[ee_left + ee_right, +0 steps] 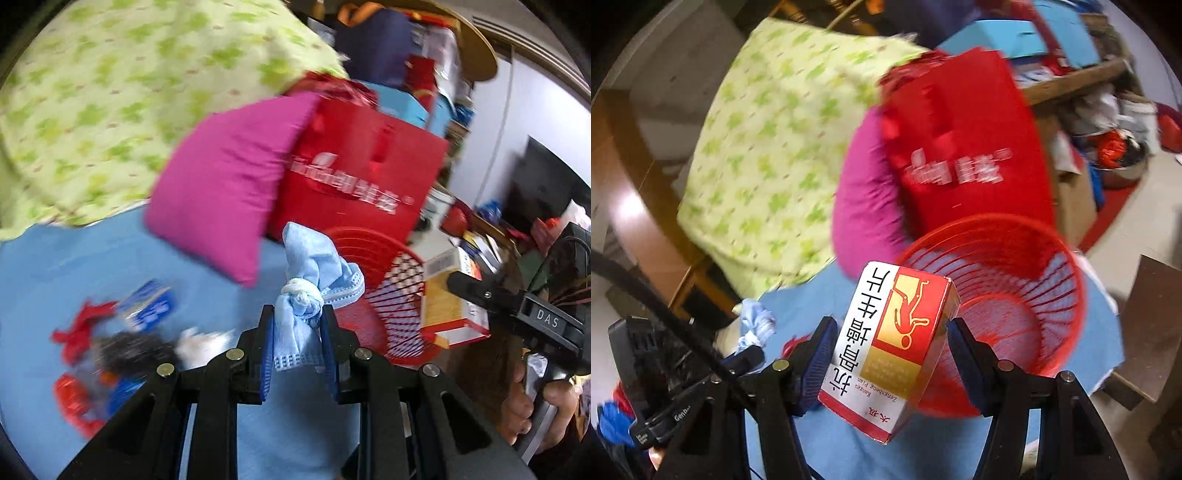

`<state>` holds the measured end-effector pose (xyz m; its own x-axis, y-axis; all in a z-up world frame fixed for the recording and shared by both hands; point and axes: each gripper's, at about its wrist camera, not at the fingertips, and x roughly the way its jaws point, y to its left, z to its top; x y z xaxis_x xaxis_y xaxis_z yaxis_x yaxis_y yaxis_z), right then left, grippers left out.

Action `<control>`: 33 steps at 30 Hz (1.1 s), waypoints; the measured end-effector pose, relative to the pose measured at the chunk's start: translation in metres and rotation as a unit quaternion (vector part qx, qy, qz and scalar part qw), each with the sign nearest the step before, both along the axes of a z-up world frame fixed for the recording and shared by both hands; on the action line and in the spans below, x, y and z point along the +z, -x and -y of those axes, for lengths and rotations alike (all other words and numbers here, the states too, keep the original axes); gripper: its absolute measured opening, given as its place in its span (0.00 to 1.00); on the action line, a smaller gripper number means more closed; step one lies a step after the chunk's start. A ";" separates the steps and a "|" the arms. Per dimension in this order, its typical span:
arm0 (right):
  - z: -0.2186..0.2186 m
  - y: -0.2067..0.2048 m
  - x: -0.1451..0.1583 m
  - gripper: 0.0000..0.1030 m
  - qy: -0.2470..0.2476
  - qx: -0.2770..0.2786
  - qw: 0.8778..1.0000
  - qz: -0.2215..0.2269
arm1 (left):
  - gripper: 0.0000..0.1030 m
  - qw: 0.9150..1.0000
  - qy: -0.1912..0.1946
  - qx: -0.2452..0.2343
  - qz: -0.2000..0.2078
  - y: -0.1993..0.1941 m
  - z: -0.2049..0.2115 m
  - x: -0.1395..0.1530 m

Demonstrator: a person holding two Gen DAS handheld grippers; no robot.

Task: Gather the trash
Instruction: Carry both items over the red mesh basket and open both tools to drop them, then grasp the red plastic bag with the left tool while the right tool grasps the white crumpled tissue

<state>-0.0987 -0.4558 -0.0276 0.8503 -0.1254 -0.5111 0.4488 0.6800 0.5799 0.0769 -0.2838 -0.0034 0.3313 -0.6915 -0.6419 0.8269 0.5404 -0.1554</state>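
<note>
The left gripper (298,325) pinches a knotted blue mask (314,280) between its fingers, and the right gripper (892,350) clamps a medicine box (886,347), both carried near the red basket (1015,295) for dropping in.

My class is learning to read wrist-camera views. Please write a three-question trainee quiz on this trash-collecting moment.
1. True or false: the left claw is empty.
2. What does the right claw grip? A) a bottle B) a red and white medicine box C) a spoon
3. Fill in: the red mesh wastebasket stands on a ____ cloth.

Key:
1. False; it pinches a knotted light blue face mask.
2. B, the medicine box.
3. Blue; the blue cloth also holds scattered scraps.
</note>
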 end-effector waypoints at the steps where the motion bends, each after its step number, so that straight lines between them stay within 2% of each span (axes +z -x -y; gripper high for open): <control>1: 0.011 0.000 -0.002 0.63 -0.003 -0.005 1.000 -0.002 | 0.25 1.000 -0.003 -0.008 -0.008 0.001 0.015 -0.002; 5: 0.047 0.003 -0.013 0.65 -0.019 -0.020 1.000 -0.009 | 0.28 0.999 -0.023 -0.024 -0.011 0.005 0.068 -0.011; 8: 0.063 -0.005 -0.025 0.68 -0.037 -0.019 0.999 -0.016 | 0.40 0.999 -0.042 -0.026 -0.003 0.006 0.088 -0.022; 9: 0.067 -0.007 -0.029 0.71 -0.041 -0.019 0.999 -0.017 | 0.54 0.999 -0.045 -0.022 0.002 0.006 0.090 -0.023; 10: 0.070 -0.008 -0.031 0.72 -0.045 -0.019 0.999 -0.016 | 0.60 0.999 -0.046 -0.016 0.007 0.006 0.088 -0.023; 14: 0.069 -0.011 -0.033 0.73 -0.038 -0.022 0.999 -0.005 | 0.60 0.999 -0.032 0.005 0.018 0.001 0.063 -0.018; 17: 0.057 -0.014 -0.024 0.73 -0.021 -0.011 1.000 0.018 | 0.60 0.998 -0.025 0.045 0.035 -0.007 0.021 -0.015; 20: 0.032 -0.020 -0.013 0.73 0.001 0.019 0.998 0.055 | 0.61 0.993 -0.021 0.105 0.047 -0.018 -0.040 -0.014; 23: -0.002 -0.032 -0.004 0.73 0.019 0.064 0.994 0.089 | 0.63 0.981 -0.031 0.182 0.061 -0.026 -0.110 -0.019; 25: -0.025 -0.040 -0.003 0.73 0.024 0.092 0.990 0.100 | 0.65 0.967 -0.047 0.239 0.076 -0.028 -0.160 -0.027; 29: -0.073 -0.070 -0.013 0.73 0.016 0.158 0.984 0.085 | 0.65 0.947 -0.069 0.308 0.066 -0.030 -0.229 -0.052; 31: -0.094 -0.086 -0.024 0.73 -0.002 0.190 0.979 0.072 | 0.65 0.941 -0.064 0.331 0.041 -0.032 -0.252 -0.065; 33: -0.108 -0.099 -0.035 0.73 -0.013 0.210 0.976 0.055 | 0.65 0.938 -0.057 0.341 0.021 -0.033 -0.265 -0.074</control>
<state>-0.0001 -0.3473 -0.0625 0.8739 0.2583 -0.4118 0.0666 0.7756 0.6277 0.1096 -0.0189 -0.0775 0.6983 -0.2380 -0.6751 0.2876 0.9569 -0.0399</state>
